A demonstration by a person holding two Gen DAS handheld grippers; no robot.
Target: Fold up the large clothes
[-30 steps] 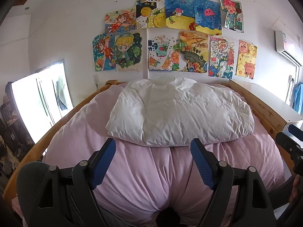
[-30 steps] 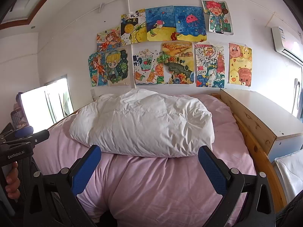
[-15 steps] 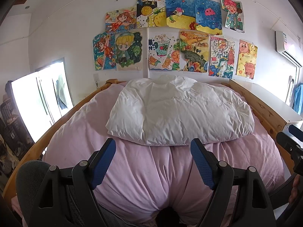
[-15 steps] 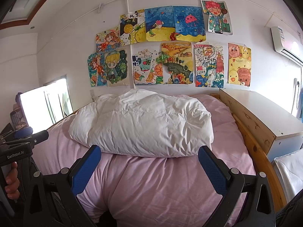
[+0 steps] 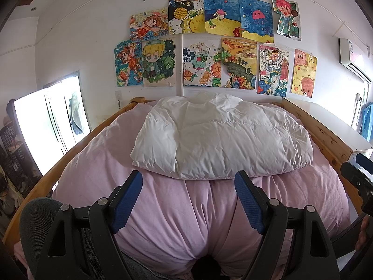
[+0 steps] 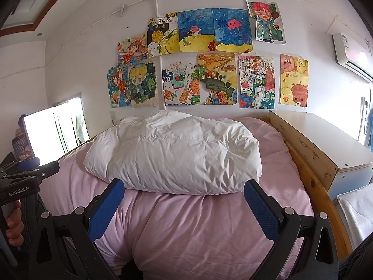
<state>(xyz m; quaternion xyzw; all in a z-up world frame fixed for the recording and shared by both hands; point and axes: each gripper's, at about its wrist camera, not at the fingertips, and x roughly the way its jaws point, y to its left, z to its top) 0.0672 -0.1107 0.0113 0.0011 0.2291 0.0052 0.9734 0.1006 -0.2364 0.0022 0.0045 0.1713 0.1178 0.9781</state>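
**Both grippers wide and empty, short of the white garment**

Your left gripper point(image 5: 187, 197) hangs released over the near part of the bed, jaws spread, nothing between them. Your right gripper point(image 6: 184, 206) is the same: spread wide, empty, hovering over the pink cover point(image 6: 198, 233). Neither touches cloth.

The garment point(image 5: 221, 140), a puffy white quilted piece, lies across the far half of the bed point(image 5: 331, 140), up towards the wall of drawings point(image 5: 209, 46). It looks already bundled or partly folded, its near edge forming a thick rounded roll. In the left view the gripper lines up with the near edge left of the middle; in the right view that gripper frames the near edge towards its right end point(image 6: 251, 163).

That spacing makes sense for a wide, bulky piece: one gripper per side lets you lift an edge evenly. The jaws held wide suit the thick padding, which I judge will compress and spring back, so bite deep.

From here, the fold has not visibly begun at your grippers. Expect the slick shell to slide on the soft cover.
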